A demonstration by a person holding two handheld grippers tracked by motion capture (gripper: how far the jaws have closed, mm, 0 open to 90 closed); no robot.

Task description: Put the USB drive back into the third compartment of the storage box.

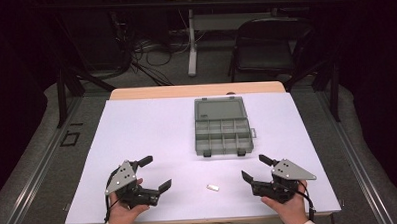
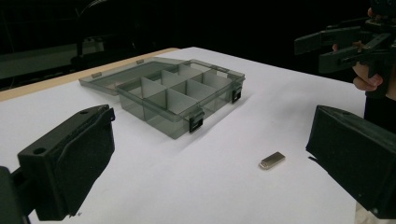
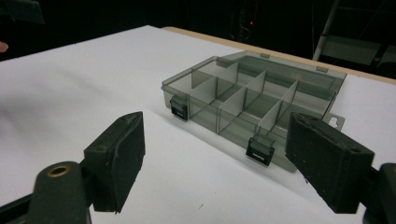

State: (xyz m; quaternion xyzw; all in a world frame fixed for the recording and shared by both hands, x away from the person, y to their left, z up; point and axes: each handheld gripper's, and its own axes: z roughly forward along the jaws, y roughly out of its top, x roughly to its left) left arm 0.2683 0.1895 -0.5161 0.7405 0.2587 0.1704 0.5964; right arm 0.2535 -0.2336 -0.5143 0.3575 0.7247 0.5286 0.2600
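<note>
Organizer box [image 1: 222,126], a smoky translucent plastic case with its lid folded flat open behind it, sits at the middle of the bench [image 1: 137,129], toward the far edge. Its tray is split by pale dividers into small compartments, and as far as I can see they hold nothing. Two dark latches hang loose on the near wall, facing me, which tells me the box is laid out ready to receive something.

Between the box and my side lies a small silver metal piece [image 1: 212,188], flat and oblong, alone on the white surface. It rests roughly midway between my two tools, near the front edge, well apart from the box. I judge it is the item meant for one of the compartments.

My left claw [image 1: 156,174] rests low on the bench at the near left, jaws spread wide with nothing between them. In the left gripper view the metal piece [image 2: 272,160] lies just ahead, nearer the right jaw, so this tool looks well placed to reach it.

My right claw [image 1: 256,168] mirrors it at the near right, also released and holding nothing. The right gripper view looks straight at the box [image 3: 254,102], its latched front wall framed between the parted jaws.

Both tools sit apart from everything, touching neither box nor piece, in what I take to be a ready stance.
</note>
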